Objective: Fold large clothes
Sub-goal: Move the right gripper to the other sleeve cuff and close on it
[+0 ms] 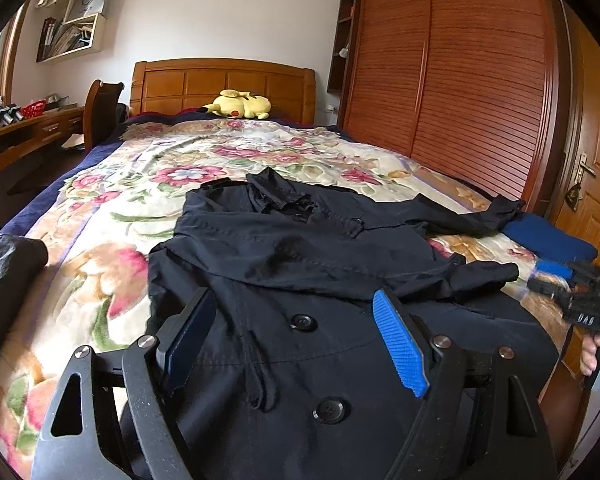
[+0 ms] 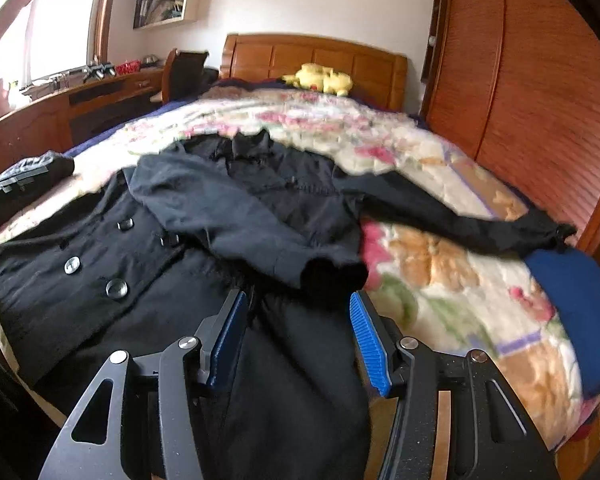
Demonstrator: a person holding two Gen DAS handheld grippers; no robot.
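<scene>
A large black double-breasted coat (image 1: 300,264) lies front up on the flowered bedspread (image 1: 112,216), collar towards the headboard. One sleeve is folded across the chest, its cuff (image 2: 332,272) just ahead of my right gripper; the other sleeve (image 2: 460,216) stretches to the right bed edge. My left gripper (image 1: 296,304) is open and empty above the coat's buttoned front. My right gripper (image 2: 296,308) is open and empty over the coat's lower right part. The right gripper also shows blurred at the right edge of the left wrist view (image 1: 572,292).
A blue folded cloth (image 2: 572,312) lies at the bed's right edge. A yellow plush toy (image 1: 240,104) sits by the wooden headboard (image 1: 220,84). A wooden wardrobe (image 1: 460,80) stands on the right, a desk (image 1: 24,132) and chair (image 1: 100,112) on the left.
</scene>
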